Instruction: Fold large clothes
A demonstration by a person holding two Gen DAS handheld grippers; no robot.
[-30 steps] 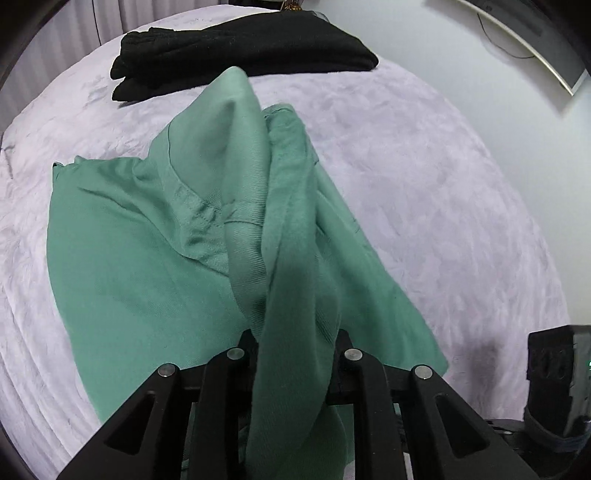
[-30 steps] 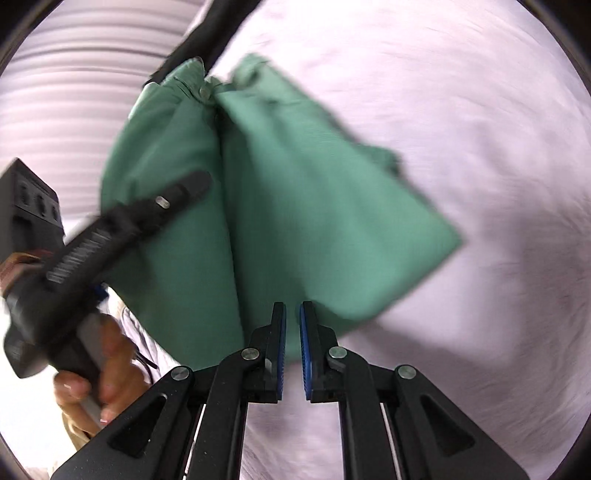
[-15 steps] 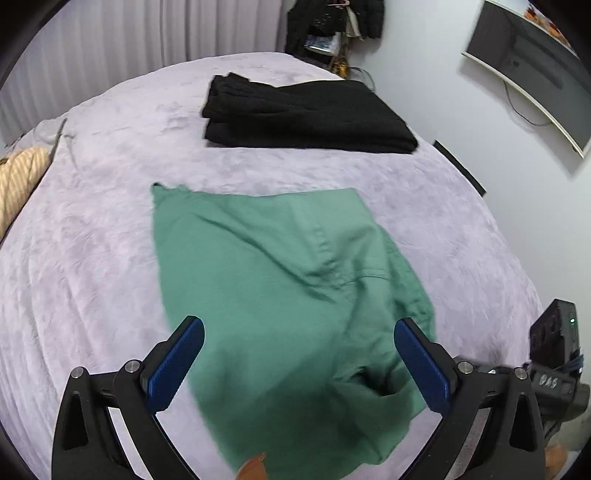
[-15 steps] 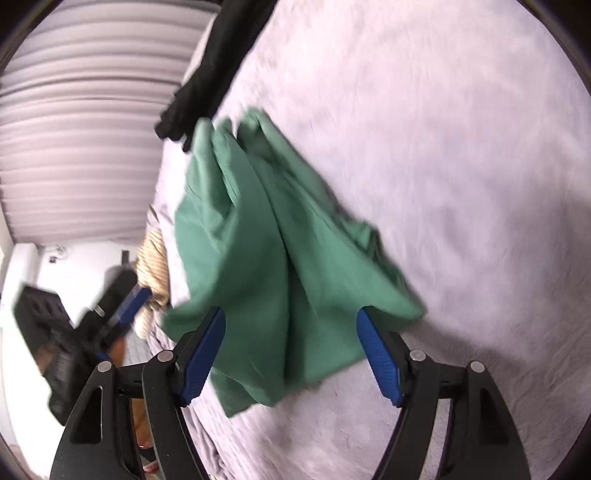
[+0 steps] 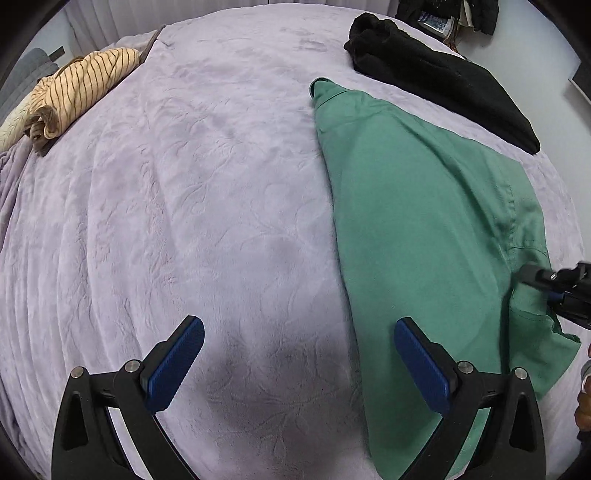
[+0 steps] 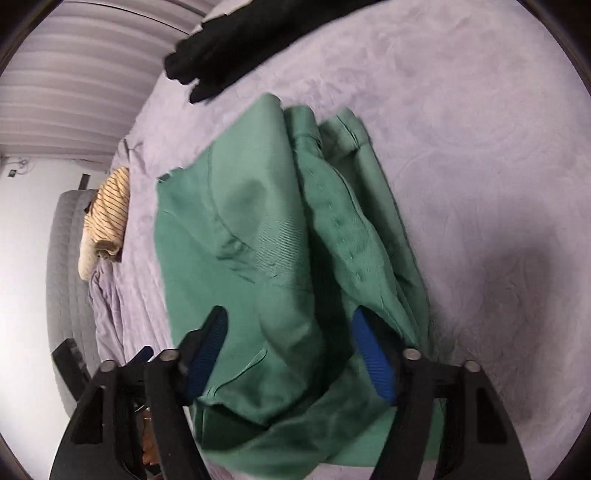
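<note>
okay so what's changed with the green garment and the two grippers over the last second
The left gripper let go of the green garment, which dropped flat onto the bed; it now hangs open beside it. The right gripper opened and moved over the garment. The black clothes stayed put.

The green garment (image 5: 424,229) runs off the bottom edge of the left wrist view, its lower hem unseen; the right gripper (image 5: 565,291) shows there only as a blurred tip at the right edge; the black garment (image 6: 236,33) is cut off at the top of the right wrist view; the striped garment (image 6: 107,218) beyond is too small for detail; the near fabric is motion-blurred.
</note>
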